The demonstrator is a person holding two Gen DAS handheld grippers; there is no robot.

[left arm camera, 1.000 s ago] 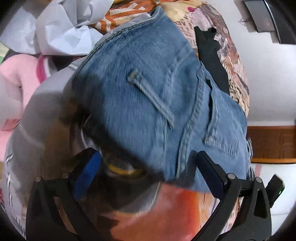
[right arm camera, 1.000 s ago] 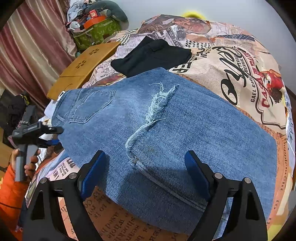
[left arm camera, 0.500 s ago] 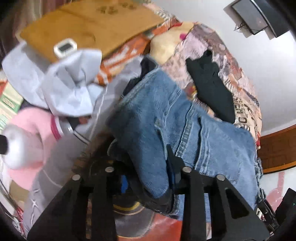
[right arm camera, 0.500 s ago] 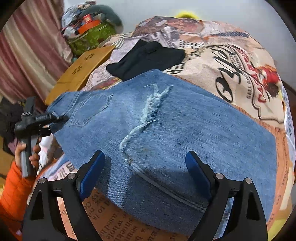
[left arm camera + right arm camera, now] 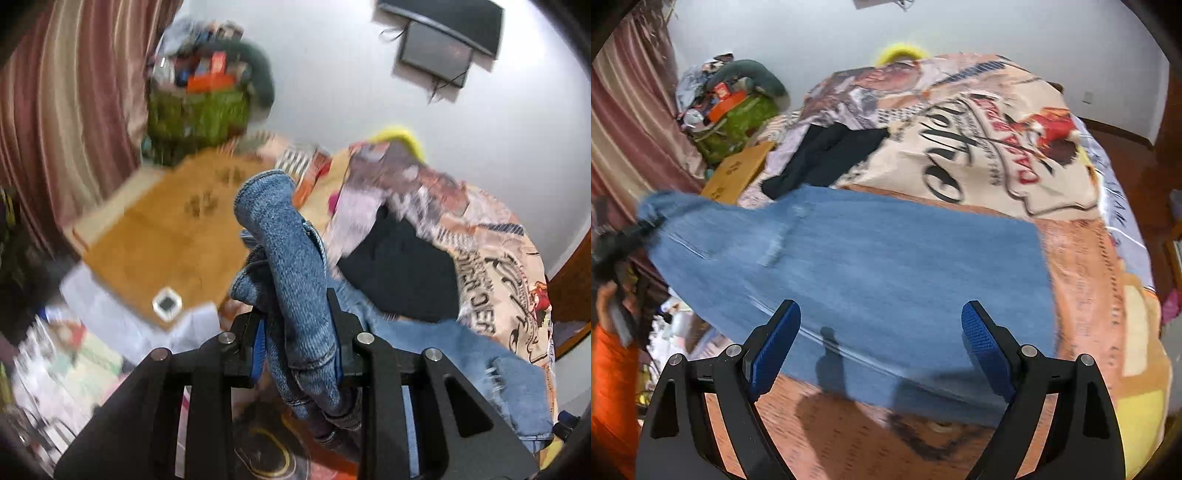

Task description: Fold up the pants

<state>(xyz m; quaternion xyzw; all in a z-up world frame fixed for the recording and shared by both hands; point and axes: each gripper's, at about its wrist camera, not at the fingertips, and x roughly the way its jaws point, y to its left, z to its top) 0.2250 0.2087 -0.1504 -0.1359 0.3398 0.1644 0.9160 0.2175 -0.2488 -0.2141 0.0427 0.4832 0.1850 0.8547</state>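
Bunching up between its jaws, a thick fold of the blue jeans point(image 5: 291, 295) fills the left gripper point(image 5: 299, 339), which has just closed down narrow on the denim; the pads are almost wholly buried in cloth. Motion blur smears the brown board point(image 5: 155, 236) and the clutter to the left. From the right wrist view the jeans spread across the printed bedspread point(image 5: 1015, 147), their far left end lifted toward a blurred hand point(image 5: 607, 299) cut off at the edge. The right gripper point(image 5: 882, 343) hangs above the near hem, jaws wide and apart from the cloth. A black garment point(image 5: 827, 155) lies just beyond the jeans.
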